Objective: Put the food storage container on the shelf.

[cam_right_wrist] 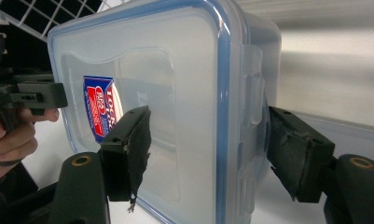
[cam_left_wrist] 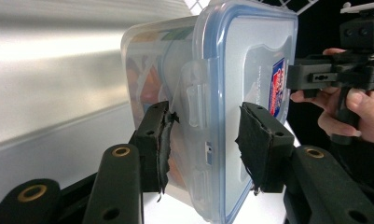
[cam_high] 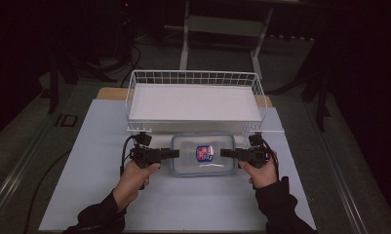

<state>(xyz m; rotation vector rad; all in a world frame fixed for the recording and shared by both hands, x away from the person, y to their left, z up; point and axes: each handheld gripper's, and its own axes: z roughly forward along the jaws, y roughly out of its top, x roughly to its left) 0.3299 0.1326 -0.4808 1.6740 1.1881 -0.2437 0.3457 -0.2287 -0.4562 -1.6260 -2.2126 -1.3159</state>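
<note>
The person is holding a clear plastic container (cam_high: 203, 155) with a blue-rimmed lid between the two grippers, one at each short end. The container is near the middle of the pale worktop (cam_high: 100, 195), just in front of the white wire basket (cam_high: 193, 78) that is standing at the far edge. The left gripper (cam_high: 175, 153) is clamping the left end: in the left gripper view one jaw is pressing the lid side and the other the bottom side, around the end clip (cam_left_wrist: 196, 100). The right gripper (cam_high: 224, 153) is doing the same at the opposite end, its jaws set at a middling width and gripping across the rim. Taking both ends is probably keeping the box level, likely for moving it toward the basket.
</note>
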